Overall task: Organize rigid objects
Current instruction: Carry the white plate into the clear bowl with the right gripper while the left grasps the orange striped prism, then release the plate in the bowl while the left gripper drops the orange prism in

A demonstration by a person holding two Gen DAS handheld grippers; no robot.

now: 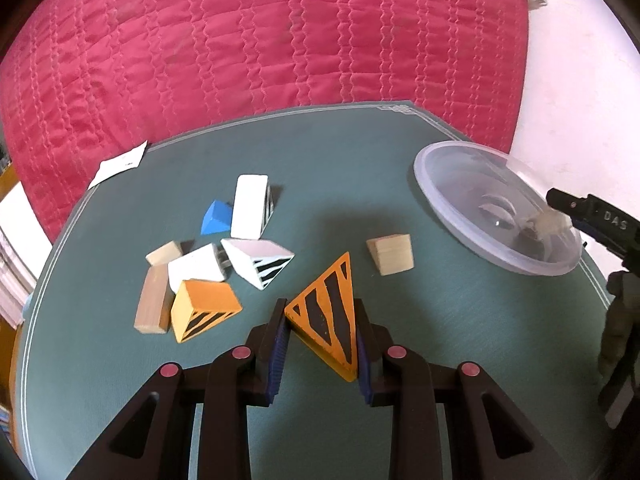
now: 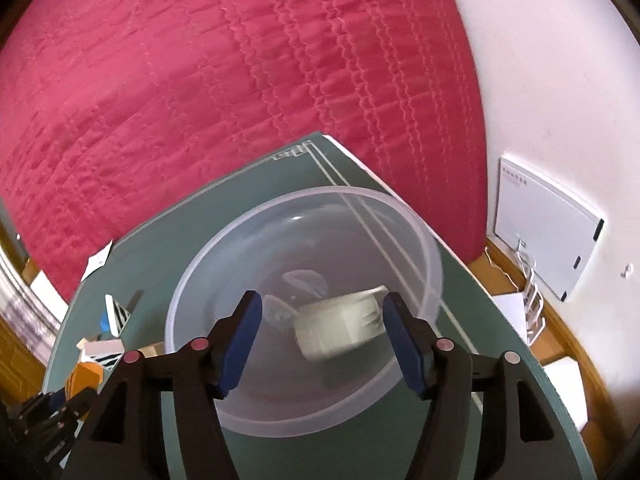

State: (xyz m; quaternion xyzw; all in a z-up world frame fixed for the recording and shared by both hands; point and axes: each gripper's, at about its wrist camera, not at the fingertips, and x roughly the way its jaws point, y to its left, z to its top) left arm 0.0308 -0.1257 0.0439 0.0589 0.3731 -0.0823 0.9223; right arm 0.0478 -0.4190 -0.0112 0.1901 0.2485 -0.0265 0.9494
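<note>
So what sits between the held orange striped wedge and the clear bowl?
In the left wrist view, one plain wooden block lies between the orange striped wedge and the clear bowl; otherwise bare green mat.

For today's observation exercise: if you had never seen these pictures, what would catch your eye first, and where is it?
First, the big pink quilt filling the background behind the green table. Next, the orange striped triangle block clamped in the left gripper at the near edge. Then the clear plastic bowl on the table's right side, with a blurred white block in it between the right gripper's open fingers.
</note>
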